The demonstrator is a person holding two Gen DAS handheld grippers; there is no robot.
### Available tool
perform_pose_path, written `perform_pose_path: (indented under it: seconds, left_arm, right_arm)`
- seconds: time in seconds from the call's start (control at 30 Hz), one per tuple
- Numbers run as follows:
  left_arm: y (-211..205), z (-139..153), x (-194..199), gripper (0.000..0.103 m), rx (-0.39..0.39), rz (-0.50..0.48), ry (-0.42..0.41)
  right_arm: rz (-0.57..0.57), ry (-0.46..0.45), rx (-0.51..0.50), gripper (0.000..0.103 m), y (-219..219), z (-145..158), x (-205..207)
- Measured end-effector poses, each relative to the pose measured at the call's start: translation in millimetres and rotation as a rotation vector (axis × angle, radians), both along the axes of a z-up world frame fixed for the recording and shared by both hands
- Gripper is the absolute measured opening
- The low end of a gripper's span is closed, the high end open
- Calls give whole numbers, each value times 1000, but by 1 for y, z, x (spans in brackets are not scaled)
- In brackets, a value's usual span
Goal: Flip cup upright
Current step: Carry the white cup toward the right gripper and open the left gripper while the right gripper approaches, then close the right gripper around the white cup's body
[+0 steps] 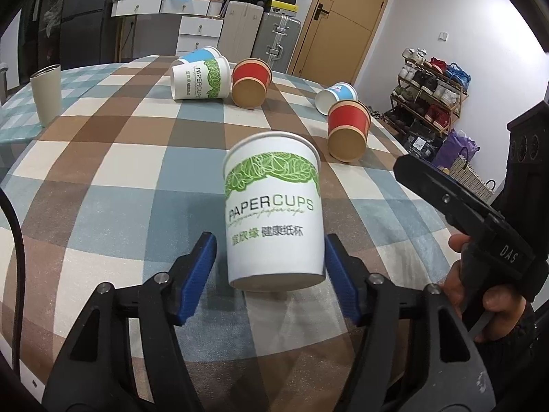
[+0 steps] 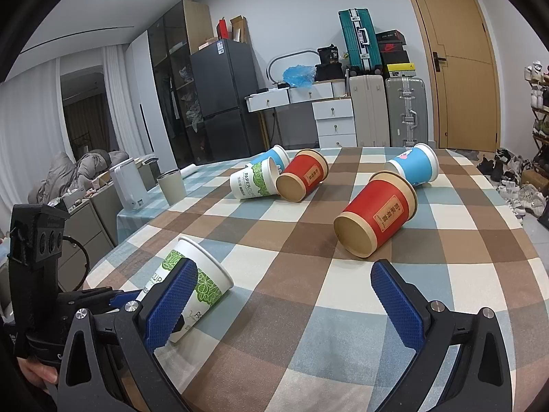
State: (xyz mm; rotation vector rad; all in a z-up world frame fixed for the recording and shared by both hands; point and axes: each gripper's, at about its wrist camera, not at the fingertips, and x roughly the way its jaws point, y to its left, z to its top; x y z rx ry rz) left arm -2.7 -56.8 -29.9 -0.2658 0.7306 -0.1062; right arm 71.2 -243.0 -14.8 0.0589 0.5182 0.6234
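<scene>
Blue pads of my left gripper (image 1: 271,274) sit either side of the white paper cup (image 1: 274,213) with the green leaf band and "PAPERCUPS" print; the cup lies on its side on the checked tablecloth (image 1: 130,178), base toward me, mouth pointing away. The right pad looks to touch the cup wall, while a sliver of gap shows at the left pad, so I cannot tell whether the grip is closed on it. My right gripper (image 2: 284,305) hangs spread wide over the cloth with nothing between its fingers, the same cup (image 2: 202,281) just beyond its left finger. Farther out lie a red cup (image 2: 377,216) and a blue cup (image 2: 417,168), close together, then another group: a white-and-green cup (image 2: 255,180), a second red cup (image 2: 302,178) and a blue one (image 2: 272,156). A grey tumbler (image 1: 46,94) stands upright near the table's left edge.
</scene>
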Motion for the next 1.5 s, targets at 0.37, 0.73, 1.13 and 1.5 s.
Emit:
perform_pose_path:
  seconds: [0.37, 0.73, 1.13, 1.5]
  left_arm:
    - [24, 26, -9, 102, 43, 42, -113]
    - [65, 32, -7, 102, 117, 93, -188]
    - [77, 20, -1, 102, 137, 97, -245]
    - [76, 16, 0, 102, 142, 90, -251]
  right_arm:
    - [5, 14, 7, 103, -1, 4, 0]
    - [21, 116, -25, 103, 26, 2, 1]
    - [63, 258, -3, 103, 47, -7, 14]
    - [97, 356, 2, 103, 53, -11, 19]
